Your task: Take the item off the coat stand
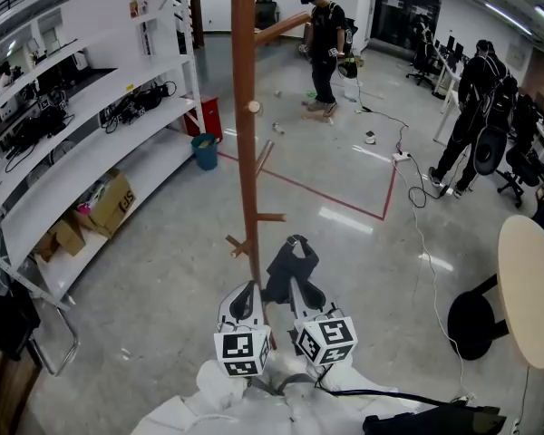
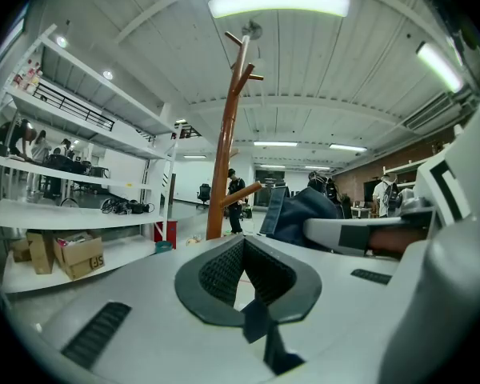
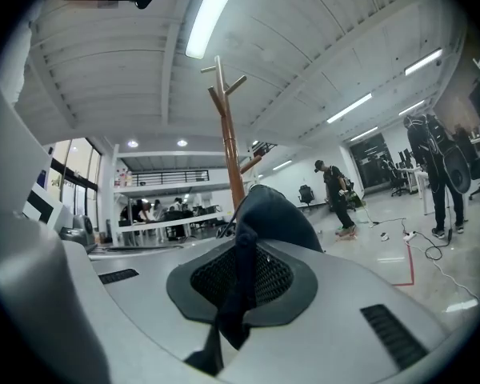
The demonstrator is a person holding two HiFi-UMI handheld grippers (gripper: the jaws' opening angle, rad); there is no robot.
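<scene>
Right gripper [image 3: 242,282] is clamped tight on a thin fold of the dark fabric item [image 3: 276,214], which bunches just ahead of its jaws. Left gripper [image 2: 242,282] is narrowly parted and empty, with the item to its right. Coat stand [image 1: 246,152] is just left of the item. Risks: the thin pinch slips and the item drops, or the fabric snags the low peg [image 1: 238,245] when pulled away.

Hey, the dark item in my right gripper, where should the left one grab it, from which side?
Probably the rounded bulk of the dark item past the right gripper, from the left: it bulges free there, only a thin strip sits in the shut jaws. The open left gripper is alongside.
</scene>
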